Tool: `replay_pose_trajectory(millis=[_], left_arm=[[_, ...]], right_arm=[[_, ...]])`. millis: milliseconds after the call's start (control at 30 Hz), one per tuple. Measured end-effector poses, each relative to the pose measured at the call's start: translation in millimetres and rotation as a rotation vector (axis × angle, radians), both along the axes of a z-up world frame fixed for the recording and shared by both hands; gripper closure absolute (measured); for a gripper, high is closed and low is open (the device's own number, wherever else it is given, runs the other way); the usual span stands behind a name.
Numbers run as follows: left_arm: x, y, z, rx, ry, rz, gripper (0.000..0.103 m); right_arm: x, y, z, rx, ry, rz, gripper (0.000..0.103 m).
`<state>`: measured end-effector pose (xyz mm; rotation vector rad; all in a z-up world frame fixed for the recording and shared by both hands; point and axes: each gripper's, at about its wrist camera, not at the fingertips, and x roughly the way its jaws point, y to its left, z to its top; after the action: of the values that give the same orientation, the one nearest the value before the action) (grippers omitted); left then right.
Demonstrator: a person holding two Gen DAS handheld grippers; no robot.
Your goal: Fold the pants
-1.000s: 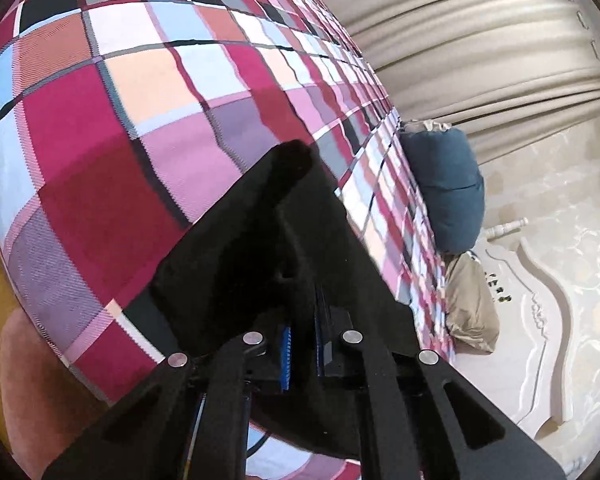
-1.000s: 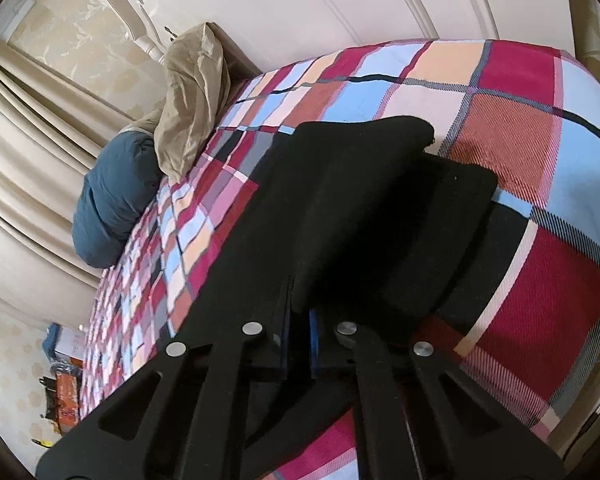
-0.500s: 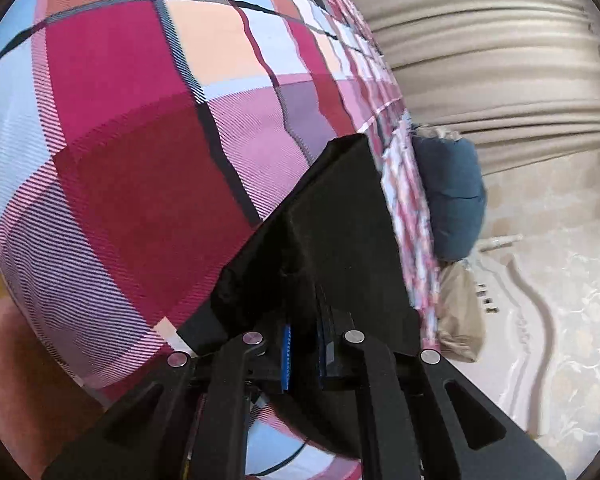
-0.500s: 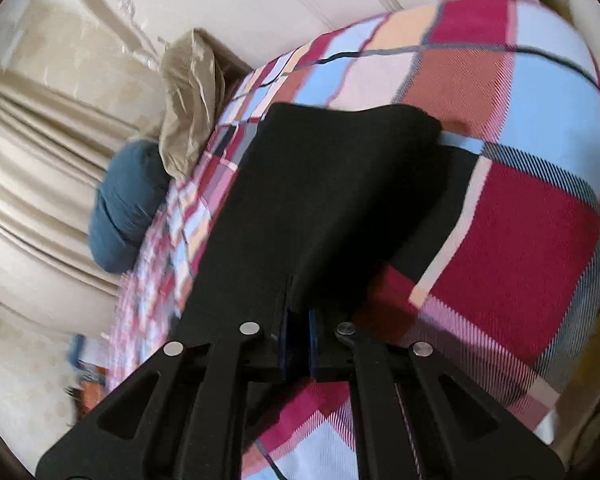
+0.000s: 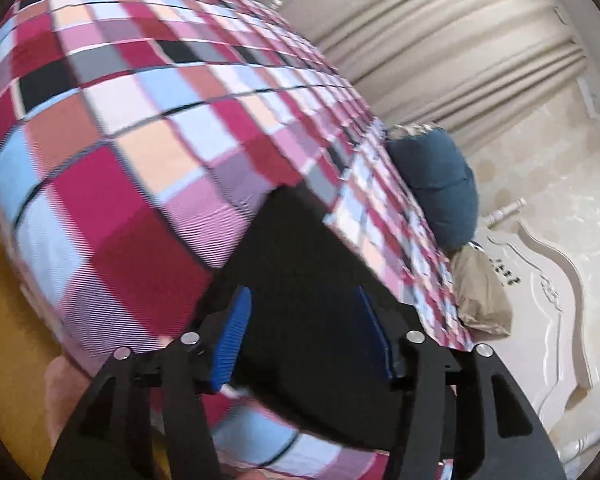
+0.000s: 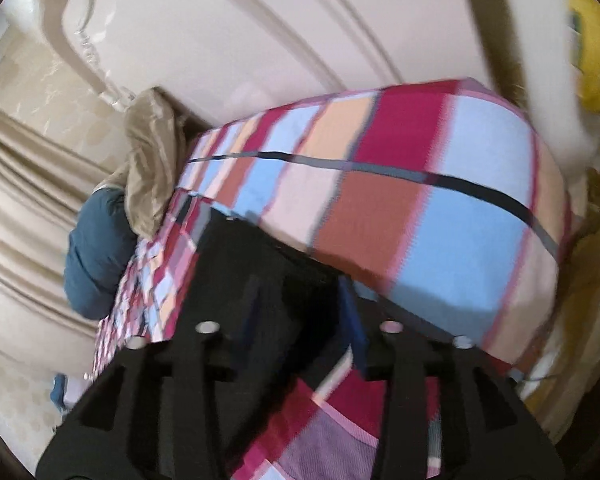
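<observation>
The black pants (image 5: pixel 300 280) lie on the plaid bedspread (image 5: pixel 140 140) near the bed's edge. My left gripper (image 5: pixel 304 340) is open just above them, its blue pads wide apart on either side of the cloth. In the right wrist view the pants (image 6: pixel 260 272) lie flat on the plaid bedspread (image 6: pixel 380 200). My right gripper (image 6: pixel 300 320) is open over them, its jaws spread. Neither gripper holds cloth. Both views are blurred.
A dark blue pillow (image 5: pixel 436 188) and a tan pillow (image 5: pixel 480 296) lie by the white headboard (image 5: pixel 552 280). The same pillows show in the right wrist view (image 6: pixel 96 252) (image 6: pixel 152 160). Beige curtains (image 5: pixel 440 40) hang behind the bed.
Both grippers have opened and let go of the pants, which now lie on the bed. Both cameras have tilted and pulled back a little.
</observation>
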<state>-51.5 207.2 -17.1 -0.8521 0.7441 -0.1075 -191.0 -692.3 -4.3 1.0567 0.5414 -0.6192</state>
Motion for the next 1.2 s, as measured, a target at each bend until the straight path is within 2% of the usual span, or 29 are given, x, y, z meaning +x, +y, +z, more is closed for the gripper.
replay_pose_trajectory(millis=[67, 133, 200, 233, 267, 333, 400, 500, 533, 600, 667, 700, 733, 767, 833, 900, 933, 1000, 1100, 1133, 1200], left_arm=[[6.3, -12.4, 2.3, 0.006, -0.014, -0.043, 0.032], [16.3, -24.6, -0.7, 0.018, -0.001, -0.071, 0.031], [24.7, -32.6, -7.1, -0.010, 0.006, -0.089, 0.031], [28.8, -35.6, -9.8, -0.022, 0.012, -0.090, 0.031], [33.3, -37.2, -11.1, -0.031, 0.013, -0.093, 0.031], [39.3, -44.0, -11.3, -0.034, -0.007, -0.101, 0.028], [43.5, -49.7, -10.0, 0.012, -0.017, -0.105, 0.023], [50.4, -52.3, -20.8, 0.036, 0.011, -0.117, 0.023], [52.1, -51.4, -25.2, 0.035, 0.024, -0.112, 0.023], [53.3, -46.4, -37.9, 0.007, 0.043, -0.115, 0.023], [49.8, -40.7, -40.3, -0.020, 0.020, -0.111, 0.023], [49.6, -39.6, -40.5, -0.030, 0.011, -0.117, 0.019], [50.5, -39.4, -41.2, -0.042, 0.002, -0.126, 0.016], [52.2, -40.7, -42.0, -0.042, 0.005, -0.133, 0.016], [54.8, -44.2, -42.7, -0.019, 0.007, -0.166, 0.011], [55.0, -50.3, -40.6, 0.024, -0.005, -0.198, 0.010], [54.6, -54.1, -39.6, 0.058, -0.009, -0.214, 0.010], [53.2, -57.7, -39.5, 0.087, -0.021, -0.230, 0.009], [52.3, -55.0, -41.0, 0.062, -0.032, -0.222, 0.009], [52.6, -51.8, -42.2, 0.033, -0.031, -0.211, 0.009], [53.9, -47.4, -43.2, -0.005, -0.025, -0.201, 0.009]], right_arm=[[-6.4, 3.1, -6.3, 0.027, -0.022, -0.018, 0.060], [-7.0, 3.5, -14.8, 0.054, -0.043, -0.009, 0.055], [-1.3, 0.6, -19.8, 0.070, -0.053, 0.013, 0.050], [3.9, -1.8, -19.8, 0.077, -0.067, 0.032, 0.061], [11.2, -3.2, -17.2, 0.068, -0.080, 0.072, 0.093], [24.0, -4.1, -8.9, 0.012, -0.065, 0.129, 0.094], [33.8, -5.4, -4.3, -0.033, -0.033, 0.150, 0.094], [35.3, -15.3, -16.2, 0.005, -0.039, 0.139, 0.094], [32.4, -17.7, -20.6, 0.034, -0.055, 0.132, 0.092], [23.2, -19.1, -18.5, 0.042, -0.044, 0.123, 0.078], [15.0, -19.7, -4.0, -0.042, 0.033, 0.089, 0.065], [12.0, -21.6, 8.4, -0.100, 0.068, 0.075, 0.062], [9.9, -23.4, 17.4, -0.142, 0.082, 0.078, 0.054], [12.9, -25.8, 26.5, -0.177, 0.088, 0.106, 0.044], [31.9, -33.9, 38.5, -0.196, 0.102, 0.225, 0.042], [54.9, -43.6, 38.7, -0.163, 0.086, 0.354, 0.042], [69.3, -50.8, 33.1, -0.109, 0.075, 0.439, 0.042], [90.3, -64.1, 21.8, -0.059, 0.098, 0.517, 0.042], [108.5, -76.2, 2.6, 0.026, 0.136, 0.593, 0.040], [112.4, -80.1, -5.2, 0.054, 0.148, 0.608, 0.036], [114.9, -80.6, -12.6, 0.110, 0.100, 0.660, 0.025]])
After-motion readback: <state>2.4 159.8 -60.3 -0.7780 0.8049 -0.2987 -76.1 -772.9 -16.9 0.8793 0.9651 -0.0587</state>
